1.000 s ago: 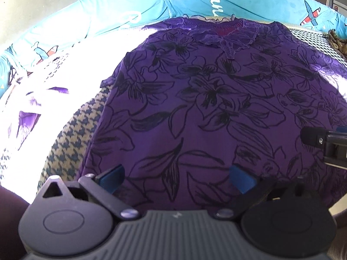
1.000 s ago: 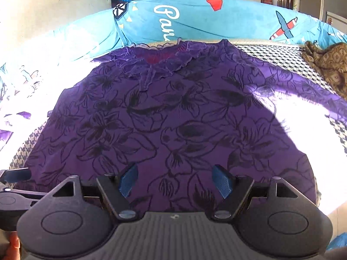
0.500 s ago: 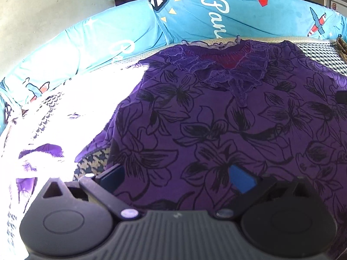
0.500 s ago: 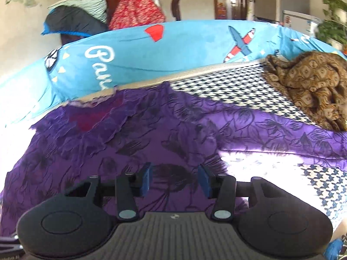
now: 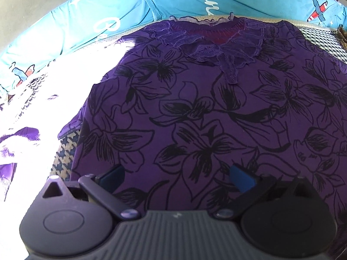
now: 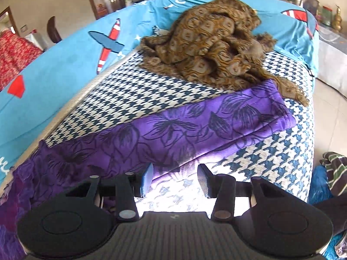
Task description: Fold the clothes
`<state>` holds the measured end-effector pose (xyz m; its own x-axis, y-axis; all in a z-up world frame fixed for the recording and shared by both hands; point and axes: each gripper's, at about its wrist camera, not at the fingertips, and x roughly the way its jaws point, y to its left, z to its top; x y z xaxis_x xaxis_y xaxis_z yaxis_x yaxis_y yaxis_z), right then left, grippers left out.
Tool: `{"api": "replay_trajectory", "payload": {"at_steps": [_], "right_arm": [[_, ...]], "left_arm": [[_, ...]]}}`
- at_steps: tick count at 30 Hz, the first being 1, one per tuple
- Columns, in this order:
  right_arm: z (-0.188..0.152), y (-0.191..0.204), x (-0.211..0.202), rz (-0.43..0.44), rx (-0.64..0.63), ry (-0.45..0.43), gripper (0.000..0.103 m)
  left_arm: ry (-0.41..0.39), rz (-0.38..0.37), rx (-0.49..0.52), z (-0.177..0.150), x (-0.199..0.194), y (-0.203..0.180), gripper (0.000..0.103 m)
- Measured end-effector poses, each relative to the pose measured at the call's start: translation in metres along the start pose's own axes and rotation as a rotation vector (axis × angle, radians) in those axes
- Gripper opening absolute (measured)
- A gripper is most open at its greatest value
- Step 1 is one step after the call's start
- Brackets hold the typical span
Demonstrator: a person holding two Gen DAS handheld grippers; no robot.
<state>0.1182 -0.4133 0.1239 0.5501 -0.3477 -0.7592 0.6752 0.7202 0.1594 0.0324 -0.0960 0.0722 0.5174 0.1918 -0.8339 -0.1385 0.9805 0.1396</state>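
A purple blouse [image 5: 206,112] with black flower outlines lies flat on the houndstooth sofa seat, its lace collar [image 5: 219,43] at the far side. My left gripper [image 5: 176,176] hovers open over the blouse's lower body, nothing between its blue pads. In the right wrist view the blouse's long sleeve [image 6: 216,119] stretches out to the right across the seat. My right gripper [image 6: 175,181] stands open just below the sleeve's near edge, over sunlit seat fabric, holding nothing.
A crumpled brown patterned garment [image 6: 208,43] lies at the far end of the houndstooth seat [image 6: 151,88]. Blue cushions [image 5: 108,17] with aeroplane prints line the back. A striped cloth [image 6: 334,171] sits past the seat's right edge. Strong sunlight washes out the seat's left part [image 5: 39,112].
My right gripper has swung right, from the blouse's body to its outstretched sleeve and the brown garment, its jaws first narrowing, then widening again. My left gripper moved up the blouse toward the collar, still open.
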Motion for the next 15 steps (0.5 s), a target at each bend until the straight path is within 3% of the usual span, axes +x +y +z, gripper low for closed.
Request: {"api": "replay_trajectory", "payload": {"at_steps": [6,11,15], "right_arm": [[0.006,-0.024,0.015,-0.075,0.166,0.051,0.047],[0.01,-0.036,0.03,-0.115,0.246,0.07,0.055],[0.014,-0.043,0.039,-0.099,0.292,0.036,0.064]], "left_arm": [[-0.005,0.004,0.002,0.0,0.0,0.0,0.103],[-0.011,0.006,0.006,0.0,-0.001,-0.001,0.103],[-0.011,0.005,0.003,-0.001,-0.001,0.0,0.103]]}}
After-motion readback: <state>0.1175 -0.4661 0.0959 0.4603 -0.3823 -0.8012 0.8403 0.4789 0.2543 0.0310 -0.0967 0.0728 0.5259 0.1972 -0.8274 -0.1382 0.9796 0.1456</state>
